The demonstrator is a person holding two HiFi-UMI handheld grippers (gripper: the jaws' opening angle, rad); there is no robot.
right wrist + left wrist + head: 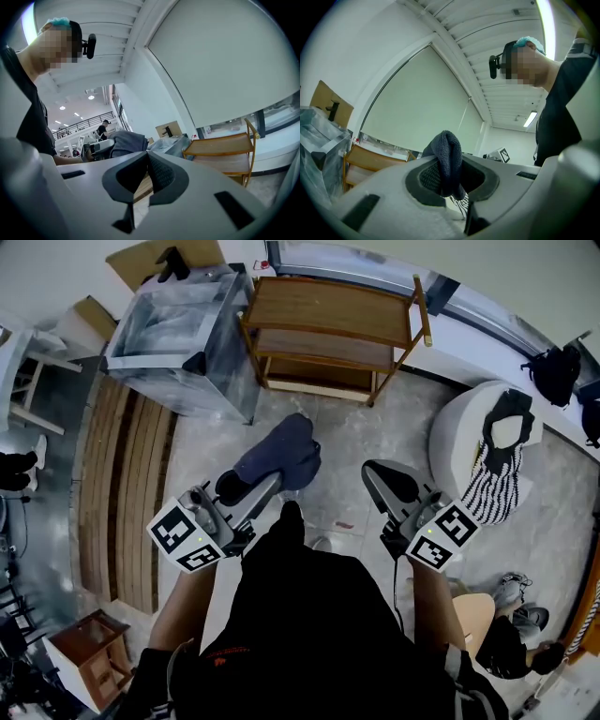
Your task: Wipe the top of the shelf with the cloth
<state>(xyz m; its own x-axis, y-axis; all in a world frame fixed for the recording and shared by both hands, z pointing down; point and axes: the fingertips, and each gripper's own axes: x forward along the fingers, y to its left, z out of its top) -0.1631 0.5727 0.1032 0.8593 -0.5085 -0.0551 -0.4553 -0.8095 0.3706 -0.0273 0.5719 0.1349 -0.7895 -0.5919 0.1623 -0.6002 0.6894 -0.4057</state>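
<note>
The grey floor (pixel 375 418) filled most of the head view. A person in a black shirt (pixel 309 634) stood on it and looked down. At the far edge of the floor, by the wall, stood the wooden shelf (pixel 328 310). It stood upright, and its top board faced up. Just beside its left side sat a big box (pixel 183 338) wrapped in clear plastic. Long wooden boards (pixel 122 493) lay flat along the left edge of the floor. Near the right edge was a round white seat (pixel 455 442) with black and striped clothes (pixel 497 465) lying on it. A small wooden stool (pixel 89 652) stood in the near left corner.

The dark blue cloth (pixel 278 454) hung in the air over the middle of the floor, well apart from the shelf. It did not touch the shelf top. The left gripper (pixel 246 487) pinched it. In the left gripper view, a fold of the cloth (pixel 446 161) stuck up between the two dark pads, and the gripper (pixel 445 180) was squeezed tight on it. The shelf (pixel 375 159) showed far behind, at the left.

The right gripper (pixel 372 472) was held up beside the left one, near the person's body. In the right gripper view its jaws (pixel 146 171) were pressed together with nothing between them. The shelf (pixel 225 145) showed far off at the right.
</note>
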